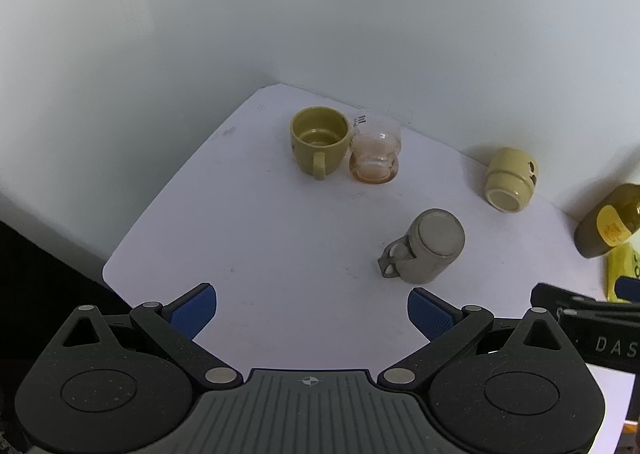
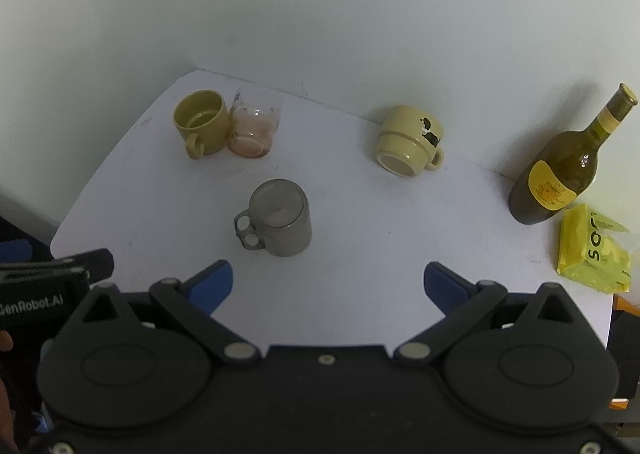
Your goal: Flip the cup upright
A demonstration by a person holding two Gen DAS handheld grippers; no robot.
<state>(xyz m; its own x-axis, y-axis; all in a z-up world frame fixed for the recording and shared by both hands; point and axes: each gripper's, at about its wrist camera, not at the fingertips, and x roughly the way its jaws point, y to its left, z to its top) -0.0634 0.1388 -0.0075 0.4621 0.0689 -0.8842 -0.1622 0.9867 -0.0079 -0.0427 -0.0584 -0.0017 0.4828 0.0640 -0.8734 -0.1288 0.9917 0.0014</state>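
Note:
A grey mug (image 1: 430,248) (image 2: 280,219) stands upside down on the white table (image 1: 260,234) (image 2: 360,221), its handle toward the left. A cream mug (image 1: 511,179) (image 2: 410,147) with a black mark also stands upside down near the back wall. An olive mug (image 1: 318,141) (image 2: 200,121) stands upright, touching a clear glass (image 1: 375,151) (image 2: 254,125) beside it. My left gripper (image 1: 312,312) is open and empty, near the grey mug. My right gripper (image 2: 328,284) is open and empty, in front of the grey mug.
A dark green wine bottle (image 1: 608,223) (image 2: 560,173) with a yellow label stands at the right by the wall. A yellow packet (image 2: 594,254) lies in front of it. White walls close the back and left. The table's front left corner is rounded.

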